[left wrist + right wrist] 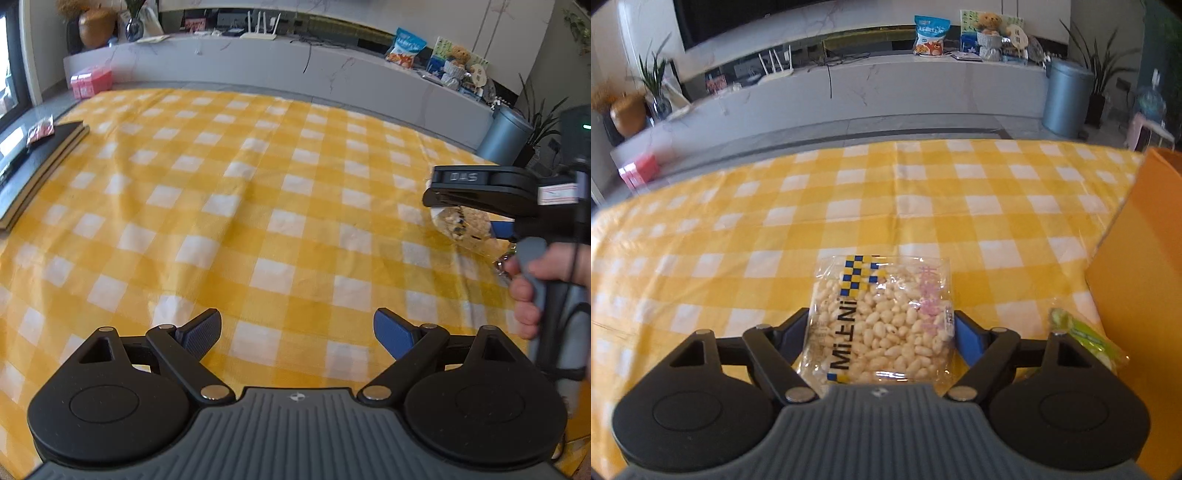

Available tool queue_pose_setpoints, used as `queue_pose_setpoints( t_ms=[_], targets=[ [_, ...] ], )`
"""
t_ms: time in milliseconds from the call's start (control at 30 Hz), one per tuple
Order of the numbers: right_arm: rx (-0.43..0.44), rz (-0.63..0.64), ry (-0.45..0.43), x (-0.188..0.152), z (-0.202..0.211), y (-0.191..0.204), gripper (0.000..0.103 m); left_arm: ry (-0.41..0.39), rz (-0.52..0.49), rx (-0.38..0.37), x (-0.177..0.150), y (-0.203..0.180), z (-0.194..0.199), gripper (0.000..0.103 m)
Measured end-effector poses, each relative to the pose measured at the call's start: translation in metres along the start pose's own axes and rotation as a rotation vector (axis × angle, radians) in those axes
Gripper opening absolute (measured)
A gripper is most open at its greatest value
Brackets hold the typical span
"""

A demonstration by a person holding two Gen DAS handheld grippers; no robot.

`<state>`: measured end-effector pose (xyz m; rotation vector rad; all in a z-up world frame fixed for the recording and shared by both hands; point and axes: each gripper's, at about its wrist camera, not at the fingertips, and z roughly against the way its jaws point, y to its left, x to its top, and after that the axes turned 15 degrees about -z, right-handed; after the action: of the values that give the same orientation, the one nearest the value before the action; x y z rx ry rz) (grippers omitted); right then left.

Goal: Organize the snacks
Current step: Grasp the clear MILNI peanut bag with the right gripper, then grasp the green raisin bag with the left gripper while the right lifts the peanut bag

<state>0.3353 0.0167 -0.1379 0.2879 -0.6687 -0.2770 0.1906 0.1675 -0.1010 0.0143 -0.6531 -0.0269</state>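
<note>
A clear bag of puffed rice (882, 325) with a blue-and-yellow checked label sits between the fingers of my right gripper (881, 325), over the yellow checked tablecloth (849, 206). Both pads touch the bag's side edges, so the gripper is shut on it. In the left wrist view the right gripper (443, 221) comes in from the right, turned on its side, with the bag (461, 225) under its upper finger and a person's hand (532, 291) on the handle. My left gripper (297, 332) hangs open over bare cloth with nothing between its fingers.
An orange box (1137, 258) stands at the right edge, with a green snack packet (1086, 339) beside it. Dark books (37, 166) with a small red packet (40, 129) on top lie at the far left. A grey bin (1067, 96) stands beyond the table.
</note>
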Motion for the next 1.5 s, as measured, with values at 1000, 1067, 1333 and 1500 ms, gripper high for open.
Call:
queue_pose_setpoints(
  t_ms=[1000,1067,1333,1500],
  targets=[
    [0.139,-0.153,-0.205,0.058,0.167,-0.170,0.078,-0.052,-0.788,-0.292,0.087,-0.207,-0.077,0.103],
    [0.145,-0.153,-0.204,0.057,0.168,-0.171,0.078,-0.017,-0.722,-0.298,0.093,-0.207,-0.089,0.103],
    [0.132,-0.163,-0.210,0.056,0.173,-0.175,0.078,0.058,-0.710,-0.302,0.097,-0.214,-0.106,0.063],
    [0.135,-0.151,-0.218,0.054,0.178,-0.172,0.078,0.057,-0.684,-0.272,0.101,-0.212,-0.101,0.047]
  ],
)
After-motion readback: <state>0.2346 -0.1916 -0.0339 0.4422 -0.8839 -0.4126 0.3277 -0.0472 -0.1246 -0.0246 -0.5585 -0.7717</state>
